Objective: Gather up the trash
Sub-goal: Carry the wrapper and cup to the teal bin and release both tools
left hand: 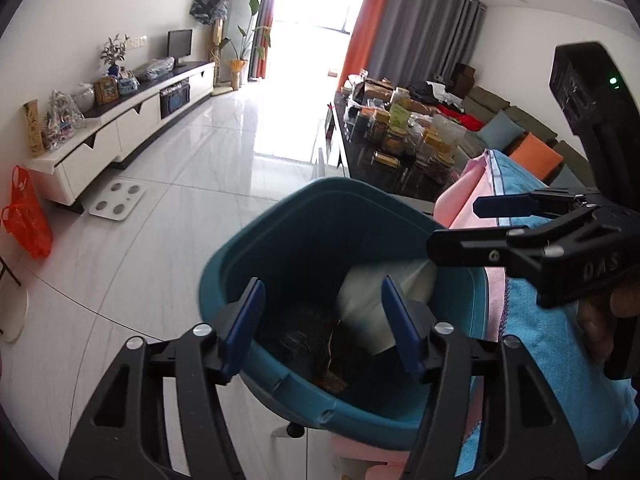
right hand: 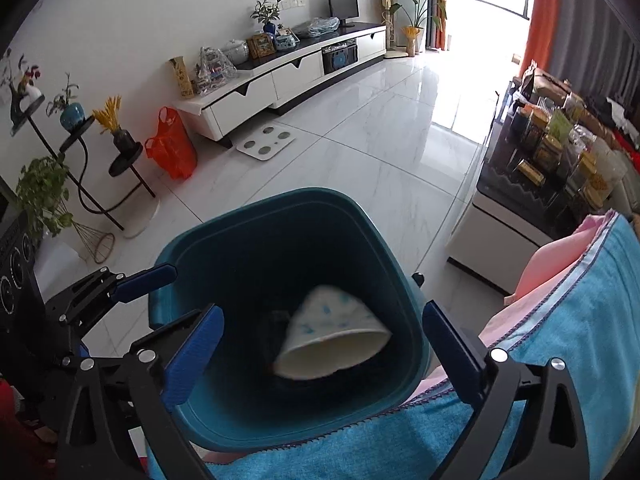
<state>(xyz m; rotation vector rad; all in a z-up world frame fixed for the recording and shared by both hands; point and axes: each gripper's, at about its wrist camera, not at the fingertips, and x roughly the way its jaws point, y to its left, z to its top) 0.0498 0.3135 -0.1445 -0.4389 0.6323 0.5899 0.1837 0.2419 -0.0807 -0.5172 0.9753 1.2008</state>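
A teal trash bin [left hand: 276, 240] [right hand: 224, 236] stands on the floor beside the cloth-covered table edge. A white paper cup with blue specks [right hand: 332, 332] is inside the bin, blurred as if falling; it also shows in the left wrist view [left hand: 368, 300]. Dark trash [left hand: 308, 344] lies at the bin's bottom. My left gripper [left hand: 324, 328] is open and empty over the bin's near rim. My right gripper [right hand: 324, 348] is open and empty above the bin; it also shows in the left wrist view [left hand: 452, 224].
A blue and pink cloth [right hand: 560, 340] covers the table on the right. A dark coffee table crowded with jars [right hand: 552, 160] stands further right. A white TV cabinet [right hand: 288, 76], an orange bag [right hand: 172, 148], a scale [right hand: 266, 142] and plant stands [right hand: 80, 148] line the far wall.
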